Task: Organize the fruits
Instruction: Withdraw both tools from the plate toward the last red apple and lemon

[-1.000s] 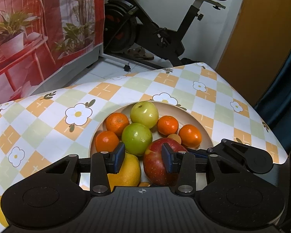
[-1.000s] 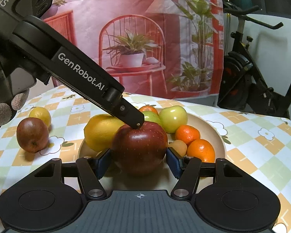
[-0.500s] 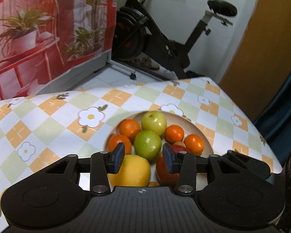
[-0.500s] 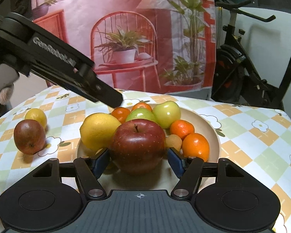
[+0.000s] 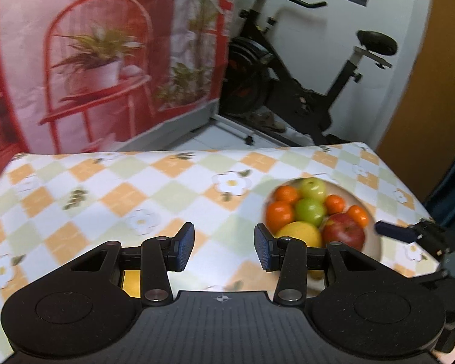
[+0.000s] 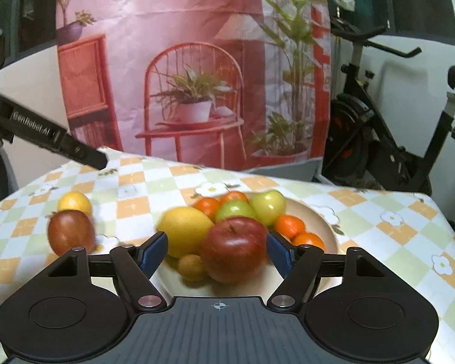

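A beige plate (image 6: pixel 326 227) holds a big red apple (image 6: pixel 235 250), a yellow lemon (image 6: pixel 185 230), two green apples, several oranges and a small tan fruit (image 6: pixel 191 267). The plate also shows in the left wrist view (image 5: pixel 370 242). My right gripper (image 6: pixel 217 250) is open, its jaws apart on either side of the red apple and lemon, touching neither. My left gripper (image 5: pixel 224 250) is open and empty over the tablecloth, left of the plate. A dark red apple (image 6: pixel 71 232) and a small yellow fruit (image 6: pixel 75 203) lie on the cloth at left.
The table wears a checked flower tablecloth (image 5: pixel 106 200). An exercise bike (image 5: pixel 303 91) and a printed red backdrop (image 6: pixel 197 75) stand behind the table. The left gripper's arm (image 6: pixel 45 139) reaches in at the right wrist view's left edge.
My right gripper has opened and drawn back from the red apple, which now rests on the plate. My left gripper has swung left, away from the plate.
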The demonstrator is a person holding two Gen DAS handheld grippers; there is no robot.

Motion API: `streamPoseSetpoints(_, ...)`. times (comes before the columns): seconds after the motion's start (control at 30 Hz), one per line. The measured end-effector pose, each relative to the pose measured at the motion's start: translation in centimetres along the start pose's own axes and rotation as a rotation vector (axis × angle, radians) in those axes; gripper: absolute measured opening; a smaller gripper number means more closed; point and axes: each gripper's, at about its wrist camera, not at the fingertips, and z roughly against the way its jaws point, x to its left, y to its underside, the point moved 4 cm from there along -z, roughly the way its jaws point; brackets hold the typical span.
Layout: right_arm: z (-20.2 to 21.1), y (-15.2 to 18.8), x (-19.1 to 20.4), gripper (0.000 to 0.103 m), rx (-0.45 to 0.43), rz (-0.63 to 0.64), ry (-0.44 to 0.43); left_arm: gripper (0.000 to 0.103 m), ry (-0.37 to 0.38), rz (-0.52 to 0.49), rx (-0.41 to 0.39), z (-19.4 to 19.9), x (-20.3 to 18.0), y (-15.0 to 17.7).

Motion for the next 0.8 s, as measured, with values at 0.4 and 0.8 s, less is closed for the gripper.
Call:
streamPoseSetpoints(0.4, -2.6, -1.6, 7.9, 0.068, 0.026, 0.091, -0.137, 0.046, -0.077, 0.087, -0.003, 2.8, 6.7, 2.5)
streamPoseSetpoints(0.8, -7.3, -0.9, 15.5, 0.069, 0.133, 0.237, -0.253, 0.046, -0.068, 0.164, -0.009, 2.5, 9.0, 4.6)
